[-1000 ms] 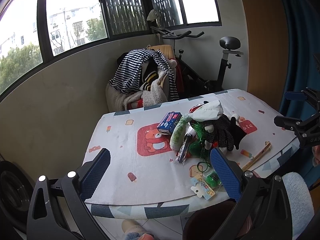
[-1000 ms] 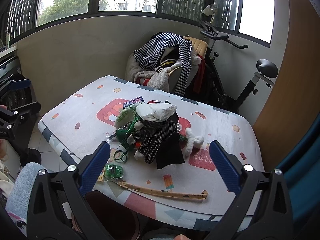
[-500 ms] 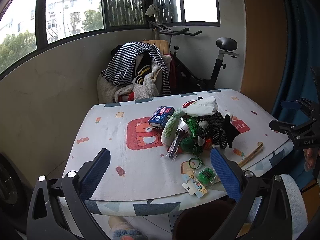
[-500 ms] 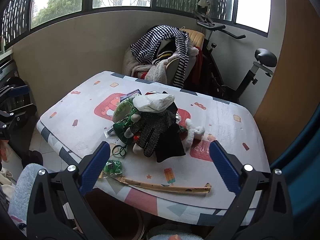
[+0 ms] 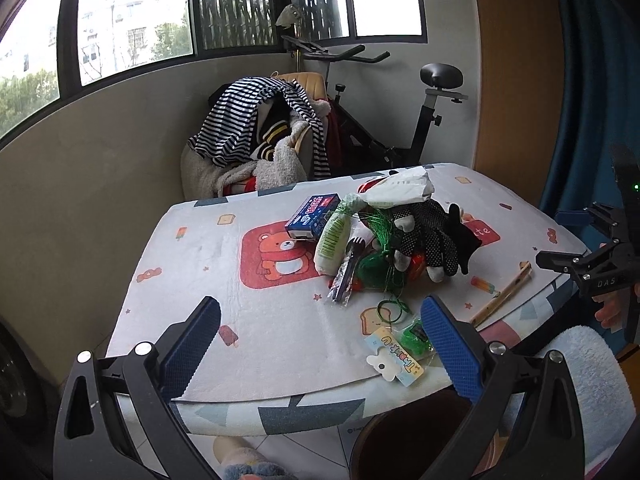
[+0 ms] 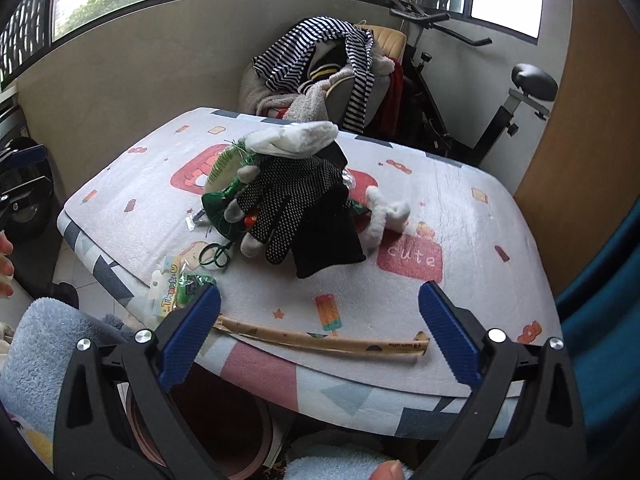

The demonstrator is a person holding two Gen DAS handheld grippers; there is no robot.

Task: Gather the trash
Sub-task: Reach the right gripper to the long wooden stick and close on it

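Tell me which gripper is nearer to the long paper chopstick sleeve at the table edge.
Right. The right gripper hangs open just over the chopstick sleeve, which lies between its fingers. The left gripper is open farther along the edge, the sleeve off to its right.

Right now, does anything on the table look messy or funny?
Yes. A pile of trash sits heaped mid-table, with a dotted black glove draped over it. A long paper chopstick sleeve lies alone near the front edge, and a "Thank u" wrapper lies right at the table edge.

The tag [image 5: 394, 354] reads "Thank U"; the tablecloth [image 6: 414, 257] reads "cute".
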